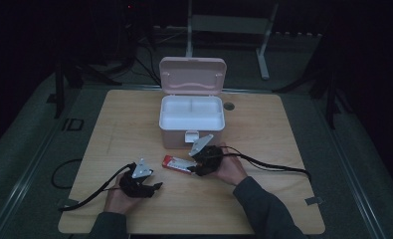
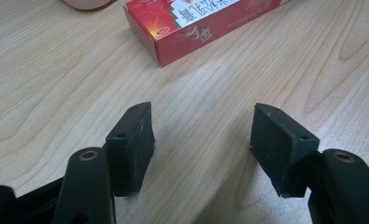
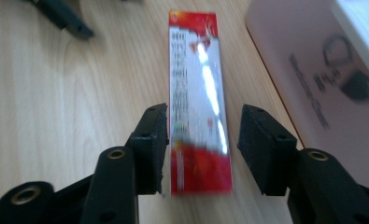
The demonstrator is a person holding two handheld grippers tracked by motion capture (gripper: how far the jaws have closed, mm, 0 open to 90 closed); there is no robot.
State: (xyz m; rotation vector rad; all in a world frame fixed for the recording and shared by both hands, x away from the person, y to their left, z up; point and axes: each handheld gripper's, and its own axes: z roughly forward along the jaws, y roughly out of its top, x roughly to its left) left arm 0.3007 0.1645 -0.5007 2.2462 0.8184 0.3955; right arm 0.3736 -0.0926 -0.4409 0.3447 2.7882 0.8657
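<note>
Red carton flat on wooden table, at six o'clock of open pink storage box. Straddled by right gripper, jaws wide, seemingly not yet pressing. Left gripper half open, empty. Lifting and boxing remain.

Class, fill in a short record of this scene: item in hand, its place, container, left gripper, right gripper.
item: red carton
place: flat on the wooden table, in front of the box
container: pink box, lid up, white tray inside
left gripper: open over bare wood, short of the carton
right gripper: open, jaws either side of the carton; a gap shows at one pad
</note>
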